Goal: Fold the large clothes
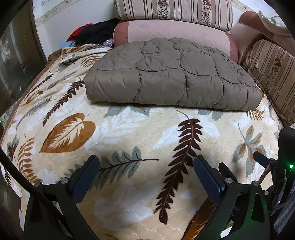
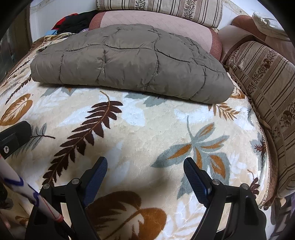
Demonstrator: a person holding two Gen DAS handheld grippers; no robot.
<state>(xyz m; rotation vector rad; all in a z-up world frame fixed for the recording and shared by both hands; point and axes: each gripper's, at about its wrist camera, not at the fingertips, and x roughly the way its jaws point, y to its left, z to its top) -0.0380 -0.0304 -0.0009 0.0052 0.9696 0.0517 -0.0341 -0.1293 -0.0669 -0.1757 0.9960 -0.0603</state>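
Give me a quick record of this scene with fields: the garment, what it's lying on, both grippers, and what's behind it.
garment: grey-brown quilted jacket, folded into a flat bundle
surface: leaf-print blanket, jacket lies on its far part
left gripper: open, empty, above the blanket, short of the jacket
right gripper: open, empty, above the blanket, short of the jacket
behind: pink cushion, striped cushion
far left: pile of dark and red clothes
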